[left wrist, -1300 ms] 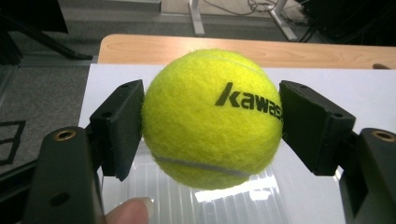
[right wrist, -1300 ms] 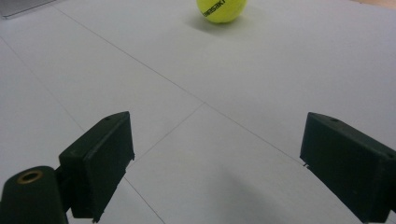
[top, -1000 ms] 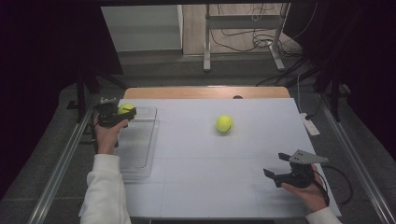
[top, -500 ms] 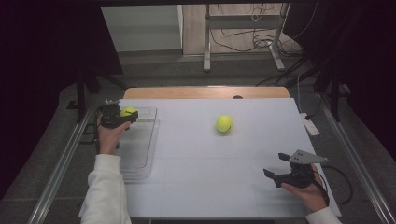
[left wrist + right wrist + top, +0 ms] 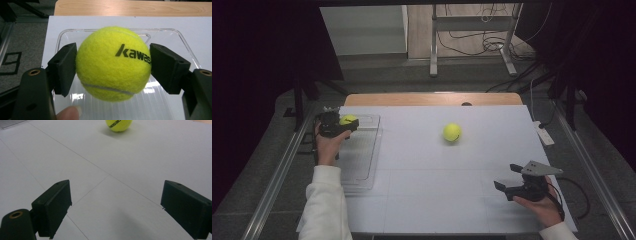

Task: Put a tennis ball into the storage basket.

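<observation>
My left gripper (image 5: 343, 125) (image 5: 113, 64) is shut on a yellow-green tennis ball (image 5: 347, 120) (image 5: 113, 63), both black pads pressed against its sides. It holds the ball just above the far end of a clear plastic tray (image 5: 363, 160) (image 5: 175, 37) at the table's left. A second tennis ball (image 5: 452, 132) (image 5: 118, 125) lies loose on the white table top near the middle. At the front right my right gripper (image 5: 508, 179) (image 5: 115, 207) stands open, jaws wide with nothing between them, pointing toward that loose ball from a distance.
The white table sheet (image 5: 437, 170) covers most of the surface, with a strip of bare wood (image 5: 432, 99) along the far edge. A white strip-like object (image 5: 543, 135) lies at the right edge. Metal rails run along both sides of the table.
</observation>
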Demonstrator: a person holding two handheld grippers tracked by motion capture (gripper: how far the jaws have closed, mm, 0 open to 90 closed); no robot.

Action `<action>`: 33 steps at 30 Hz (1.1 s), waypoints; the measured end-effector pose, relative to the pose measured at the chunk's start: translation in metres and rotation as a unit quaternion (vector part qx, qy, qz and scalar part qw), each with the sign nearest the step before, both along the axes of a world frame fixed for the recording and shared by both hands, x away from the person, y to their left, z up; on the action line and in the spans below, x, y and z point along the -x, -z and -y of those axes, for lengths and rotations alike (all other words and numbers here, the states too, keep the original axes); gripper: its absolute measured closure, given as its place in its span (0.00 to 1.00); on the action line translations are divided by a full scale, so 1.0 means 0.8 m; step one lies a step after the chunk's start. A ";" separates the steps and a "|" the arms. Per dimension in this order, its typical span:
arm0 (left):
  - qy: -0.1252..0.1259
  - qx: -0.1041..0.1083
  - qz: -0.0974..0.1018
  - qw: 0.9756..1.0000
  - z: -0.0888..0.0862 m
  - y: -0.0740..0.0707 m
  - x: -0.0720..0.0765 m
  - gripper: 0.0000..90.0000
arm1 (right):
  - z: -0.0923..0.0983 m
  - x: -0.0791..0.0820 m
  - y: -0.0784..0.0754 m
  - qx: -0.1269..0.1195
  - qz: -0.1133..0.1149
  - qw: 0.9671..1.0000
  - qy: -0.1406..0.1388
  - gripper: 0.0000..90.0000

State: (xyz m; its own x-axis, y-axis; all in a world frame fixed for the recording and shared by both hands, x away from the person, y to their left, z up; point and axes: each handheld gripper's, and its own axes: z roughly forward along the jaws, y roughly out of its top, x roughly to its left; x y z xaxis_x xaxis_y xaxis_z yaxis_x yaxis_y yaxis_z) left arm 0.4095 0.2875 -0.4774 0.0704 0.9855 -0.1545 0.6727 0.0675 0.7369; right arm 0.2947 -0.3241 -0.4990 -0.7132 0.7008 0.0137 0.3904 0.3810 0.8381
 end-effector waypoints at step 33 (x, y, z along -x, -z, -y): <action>0.080 0.085 0.074 0.990 0.020 -0.037 0.013 0.16 | 0.001 0.000 -0.001 0.004 0.000 1.000 0.000 0.11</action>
State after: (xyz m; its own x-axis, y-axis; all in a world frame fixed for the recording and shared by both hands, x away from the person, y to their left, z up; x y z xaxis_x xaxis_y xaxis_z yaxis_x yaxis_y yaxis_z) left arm 0.3991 0.2715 -0.4481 0.2581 0.9204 -0.2938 0.5704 0.1002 0.8152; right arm 0.2944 -0.3252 -0.4985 -0.7126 0.7015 0.0080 0.3901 0.3867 0.8356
